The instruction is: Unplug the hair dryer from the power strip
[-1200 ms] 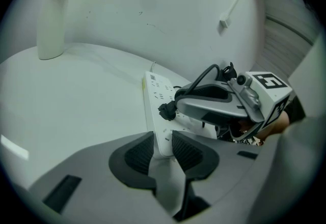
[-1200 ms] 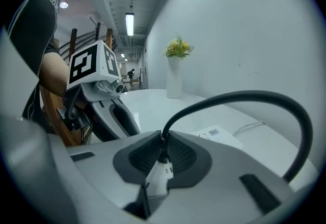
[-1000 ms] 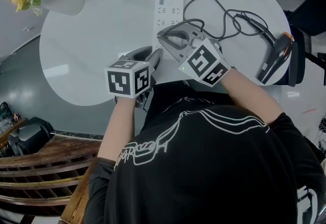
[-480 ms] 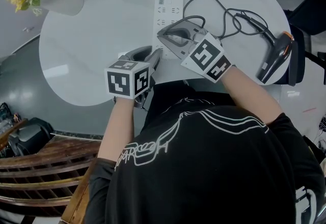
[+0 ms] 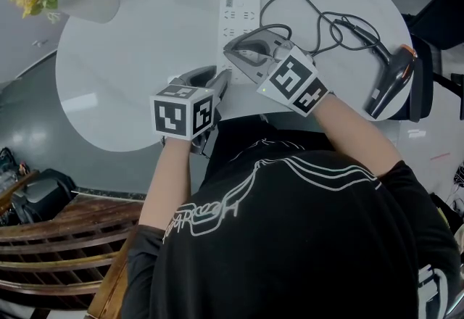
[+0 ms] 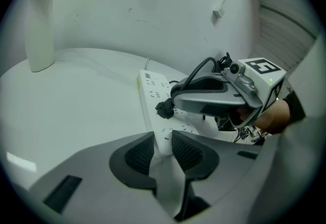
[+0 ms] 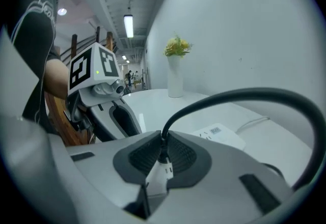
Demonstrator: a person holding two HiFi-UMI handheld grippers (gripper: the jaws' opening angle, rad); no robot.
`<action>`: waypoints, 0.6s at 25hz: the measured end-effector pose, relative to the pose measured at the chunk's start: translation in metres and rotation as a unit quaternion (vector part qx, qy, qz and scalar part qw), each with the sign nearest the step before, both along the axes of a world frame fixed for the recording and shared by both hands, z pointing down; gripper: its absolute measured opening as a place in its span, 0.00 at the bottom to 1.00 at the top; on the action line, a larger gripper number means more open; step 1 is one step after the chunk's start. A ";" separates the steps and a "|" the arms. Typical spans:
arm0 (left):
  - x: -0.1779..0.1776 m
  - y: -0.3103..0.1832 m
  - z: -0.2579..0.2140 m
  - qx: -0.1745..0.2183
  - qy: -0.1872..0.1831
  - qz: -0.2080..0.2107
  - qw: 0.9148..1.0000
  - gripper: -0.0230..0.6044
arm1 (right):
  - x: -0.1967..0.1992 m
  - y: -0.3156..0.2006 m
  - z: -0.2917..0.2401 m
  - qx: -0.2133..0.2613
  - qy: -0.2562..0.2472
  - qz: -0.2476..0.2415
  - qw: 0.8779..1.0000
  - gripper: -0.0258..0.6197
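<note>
From above, your left tool (image 5: pixel 222 83) meets the near end of the flat white strip (image 5: pixel 241 9) on the round, glossy desk (image 5: pixel 130 56). Your right tool (image 5: pixel 235 55) lies across the strip, masking what it grips. The black cord (image 5: pixel 319 27) loops to the dryer (image 5: pixel 391 82) at 3 o'clock.

In the left gripper view, ribbed dark pads (image 6: pixel 140 154) clamp the strip's rounded end. A knobby black plug (image 6: pixel 164 110) sits at the right tool's tip.

In the right gripper view, the pads pinch the plug. You cannot tell whether it is still seated.
</note>
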State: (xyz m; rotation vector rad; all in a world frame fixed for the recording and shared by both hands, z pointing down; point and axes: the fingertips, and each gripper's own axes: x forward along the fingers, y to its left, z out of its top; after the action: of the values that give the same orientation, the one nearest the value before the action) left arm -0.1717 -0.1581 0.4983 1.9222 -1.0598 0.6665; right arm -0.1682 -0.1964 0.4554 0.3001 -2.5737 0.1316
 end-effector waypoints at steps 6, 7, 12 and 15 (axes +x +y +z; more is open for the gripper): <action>0.001 -0.001 0.000 0.004 0.002 -0.005 1.000 0.21 | 0.002 -0.002 -0.001 -0.019 -0.012 0.007 1.000 0.08; 0.001 -0.002 0.000 0.004 0.002 -0.005 1.000 0.21 | 0.002 -0.002 -0.001 -0.012 -0.011 0.004 1.000 0.08; 0.001 -0.003 0.000 0.003 0.002 -0.006 1.000 0.22 | 0.000 0.001 -0.002 0.020 0.004 -0.008 1.000 0.08; 0.000 -0.002 0.000 0.003 0.002 -0.009 1.000 0.22 | -0.001 0.002 -0.002 0.030 0.011 -0.017 0.999 0.08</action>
State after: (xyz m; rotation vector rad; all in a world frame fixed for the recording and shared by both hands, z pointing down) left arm -0.1712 -0.1600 0.4988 1.9167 -1.0764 0.6508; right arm -0.1688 -0.1941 0.4536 0.2787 -2.5627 0.0372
